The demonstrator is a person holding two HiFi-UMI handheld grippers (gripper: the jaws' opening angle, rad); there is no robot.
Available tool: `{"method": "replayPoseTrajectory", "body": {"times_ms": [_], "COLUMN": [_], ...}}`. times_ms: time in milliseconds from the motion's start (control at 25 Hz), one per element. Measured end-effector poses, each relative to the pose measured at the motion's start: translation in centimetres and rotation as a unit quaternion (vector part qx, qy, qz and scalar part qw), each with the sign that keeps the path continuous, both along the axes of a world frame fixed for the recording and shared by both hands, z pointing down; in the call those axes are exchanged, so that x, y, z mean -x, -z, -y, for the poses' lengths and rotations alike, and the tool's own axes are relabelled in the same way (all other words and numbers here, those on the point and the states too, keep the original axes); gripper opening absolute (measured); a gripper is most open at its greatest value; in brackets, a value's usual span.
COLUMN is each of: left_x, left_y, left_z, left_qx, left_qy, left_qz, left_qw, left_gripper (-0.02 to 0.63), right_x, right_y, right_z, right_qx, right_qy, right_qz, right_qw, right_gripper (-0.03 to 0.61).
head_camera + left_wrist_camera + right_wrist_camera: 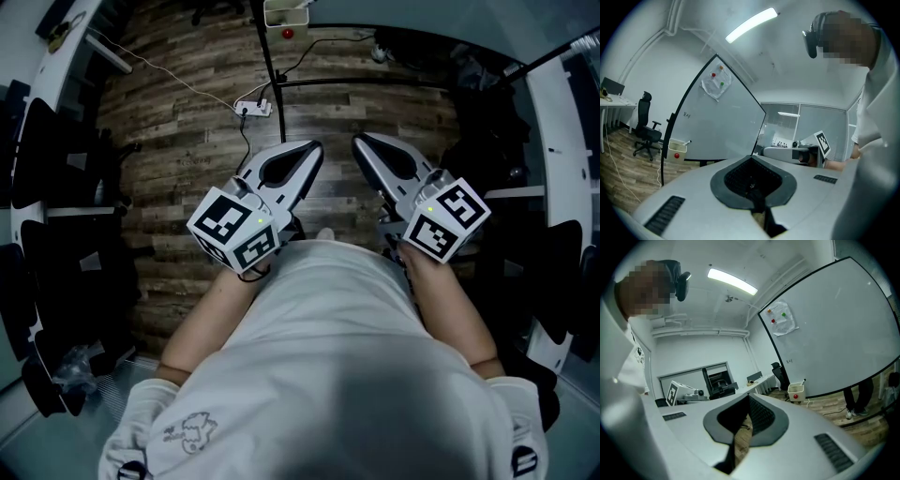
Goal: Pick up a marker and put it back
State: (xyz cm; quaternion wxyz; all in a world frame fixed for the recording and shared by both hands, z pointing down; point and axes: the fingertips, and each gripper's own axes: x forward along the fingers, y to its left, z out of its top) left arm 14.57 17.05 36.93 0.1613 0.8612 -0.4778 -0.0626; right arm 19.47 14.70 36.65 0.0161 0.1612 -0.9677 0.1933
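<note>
A marker (686, 142) sticks up out of a small white box (677, 149) hung at the bottom of a whiteboard (717, 122). The right gripper view shows the same marker (802, 381), box (795, 391) and whiteboard (834, 333). From the head view the box (286, 13) lies far ahead at the top edge. My left gripper (314, 150) and right gripper (361, 142) are held close to my body, side by side, pointing at the board. Both are shut with nothing between the jaws. The marker is well out of reach of either.
Wood-plank floor (187, 159) lies below, with a power strip (253, 108) and its cable ahead of the left gripper. An office chair (646, 133) and a desk (611, 101) stand to the left of the board. A person's legs (855, 399) show beside the board.
</note>
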Motion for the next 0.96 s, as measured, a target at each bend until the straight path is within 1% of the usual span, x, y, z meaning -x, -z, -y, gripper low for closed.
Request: {"method": "replayPoseTrajectory", "body": {"times_ms": [120,320,960], "left_x": [0.14,0.73,0.53], "left_y": [0.12,-0.43,-0.66], "left_z": [-0.10,-0.11,0.18], "left_qx": [-0.003,0.004,0.010], "left_qy": [0.002,0.008,0.004], "left_qz": [0.005,0.005,0.010], "left_qw": [1.0000,0.9999,0.9999], "left_gripper": [0.005,0.005,0.006], "right_x": [0.22,0.34,0.70], "right_y": [0.04,-0.07,-0.12], "right_z": [-0.16,0.06,0.70], "right_qx": [-0.001,-0.002,0.001], "right_qy": [0.001,-0.002,0.004], "right_qz": [0.003,0.002,0.004], "right_qw": [1.000,1.000,1.000], "right_gripper": [0.011,0.011,0.011]}}
